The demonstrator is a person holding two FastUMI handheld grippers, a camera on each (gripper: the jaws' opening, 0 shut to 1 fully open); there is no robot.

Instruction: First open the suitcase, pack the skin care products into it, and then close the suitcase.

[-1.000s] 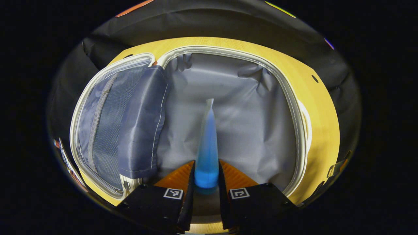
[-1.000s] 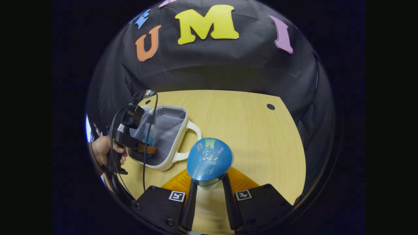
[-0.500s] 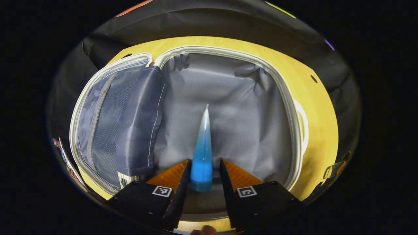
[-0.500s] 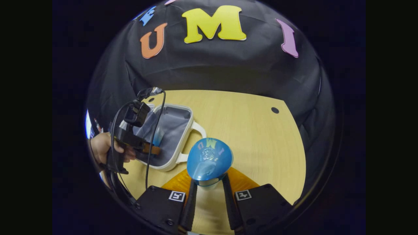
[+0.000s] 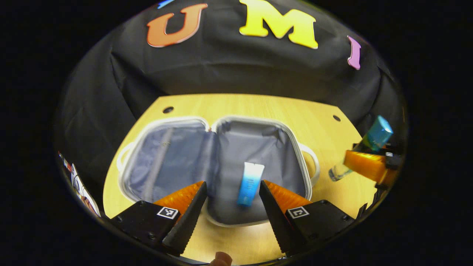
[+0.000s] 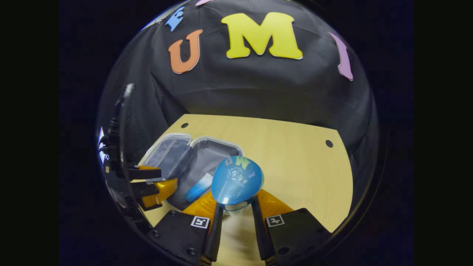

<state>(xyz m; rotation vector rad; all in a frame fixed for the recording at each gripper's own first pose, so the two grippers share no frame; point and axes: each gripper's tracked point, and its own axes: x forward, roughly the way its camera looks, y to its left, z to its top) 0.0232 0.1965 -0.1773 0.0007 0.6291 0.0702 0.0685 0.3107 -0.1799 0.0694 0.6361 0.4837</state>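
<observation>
The suitcase (image 5: 292, 138) lies open on the wooden table, white-rimmed with grey lining. A blue and white tube (image 5: 250, 183) lies flat in its right half. My left gripper (image 5: 232, 195) hangs open above the case's near edge, nothing between its fingers. My right gripper (image 6: 234, 212) is shut on a blue-capped clear bottle (image 6: 236, 181), which points at the camera. In the left gripper view that bottle (image 5: 371, 142) shows at the far right, held above the table right of the case. In the right gripper view the suitcase (image 6: 177, 153) and the tube (image 6: 198, 187) lie to the left, with the left gripper (image 6: 153, 183) over them.
The wooden table (image 5: 258, 107) has small round holes near its back corners. Black cloth walls close it in behind and at both sides. A white handle (image 5: 312, 162) sticks out from the case's right side. Bare wood lies right of the case (image 6: 295, 166).
My left gripper opened, left the tube lying in the suitcase's right half, and pulled back and up. My right gripper, still holding the bottle, shifted nearer to the case.
</observation>
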